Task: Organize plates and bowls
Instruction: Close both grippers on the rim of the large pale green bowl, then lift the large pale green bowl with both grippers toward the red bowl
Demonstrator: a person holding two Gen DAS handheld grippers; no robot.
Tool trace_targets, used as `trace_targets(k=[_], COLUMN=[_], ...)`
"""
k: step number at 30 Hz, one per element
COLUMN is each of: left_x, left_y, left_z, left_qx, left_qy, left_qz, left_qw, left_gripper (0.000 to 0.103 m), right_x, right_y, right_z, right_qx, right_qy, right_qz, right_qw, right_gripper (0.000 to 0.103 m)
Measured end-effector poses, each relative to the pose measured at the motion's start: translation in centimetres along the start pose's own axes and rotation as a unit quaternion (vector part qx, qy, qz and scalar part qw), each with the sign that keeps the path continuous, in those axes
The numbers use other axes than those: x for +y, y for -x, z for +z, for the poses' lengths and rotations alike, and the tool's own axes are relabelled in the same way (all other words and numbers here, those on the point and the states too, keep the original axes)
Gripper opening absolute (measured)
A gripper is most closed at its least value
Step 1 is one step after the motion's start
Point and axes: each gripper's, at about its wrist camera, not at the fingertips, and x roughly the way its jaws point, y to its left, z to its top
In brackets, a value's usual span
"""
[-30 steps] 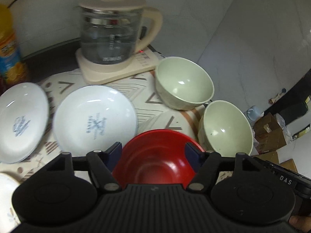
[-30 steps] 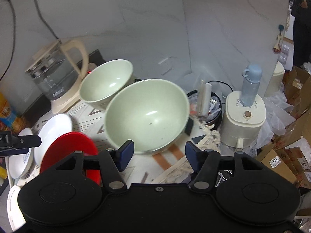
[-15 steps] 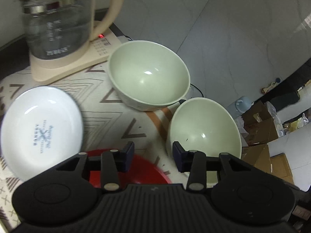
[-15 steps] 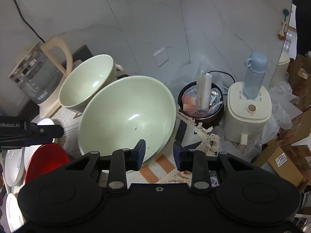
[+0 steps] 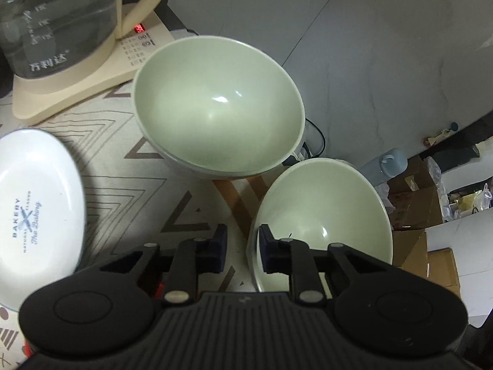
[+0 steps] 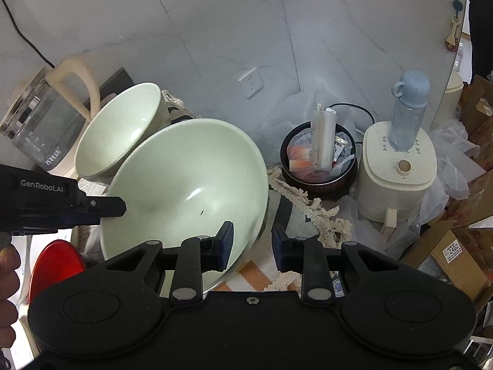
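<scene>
Two pale green bowls stand on the patterned cloth, a far bowl (image 5: pixel 215 104) (image 6: pixel 120 129) and a near bowl (image 5: pixel 323 215) (image 6: pixel 185 191). My left gripper (image 5: pixel 242 248) straddles the near bowl's left rim, one finger inside and one outside. Its jaws are closing, and a gap still shows at the outer pad. In the right wrist view the left gripper (image 6: pixel 118 206) reaches that rim from the left. My right gripper (image 6: pixel 252 245) straddles the same bowl's right rim, also closing, with its pads not pressing on the rim. A white printed plate (image 5: pixel 37 209) lies to the left, and a red bowl (image 6: pixel 55 265) sits low on the left.
A glass kettle (image 5: pixel 55 21) (image 6: pixel 40 129) on its cream base stands behind the bowls. Past the fringed cloth edge are a black pot of packets (image 6: pixel 320 157), a cream appliance (image 6: pixel 397 169) with a blue bottle (image 6: pixel 406 111) on it, and cardboard boxes (image 6: pixel 453 246). A hand (image 6: pixel 6 274) shows at lower left.
The left gripper moved right and down, from the red bowl to the near green bowl's left rim, narrowing. The right gripper came down onto that bowl's right rim, its jaws narrowing too.
</scene>
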Motion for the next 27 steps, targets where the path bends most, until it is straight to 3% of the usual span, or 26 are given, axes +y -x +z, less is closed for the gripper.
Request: trace_targets(k=[4,13,27], left_x=[-0.2,-0.4,-0.1], left_y=[-1.0,-0.9,6.5], left_z=[0.2,-0.4,-1.4], left_qx=[0.007,0.0,-0.06], left_qy=[0.004,0.016,-0.008], left_qz=[-0.006,-0.009,-0.045], left_qw=[0.9999,0.9998,0.9972], left_gripper=[0.007,0.005,0.005], right_x=[0.0,-0.1,2.2], right_y=[-0.3,0.2,6.5], right_z=[0.0,0.2,1.1], right_qx=[0.0,-0.012,-0.077], right_qy=[0.005,-0.003,-0.006], right_qz=[0.007,0.005,0.029], right_qw=[1.0,1.0,0.997], right_gripper=[0.02,0.018,0.018])
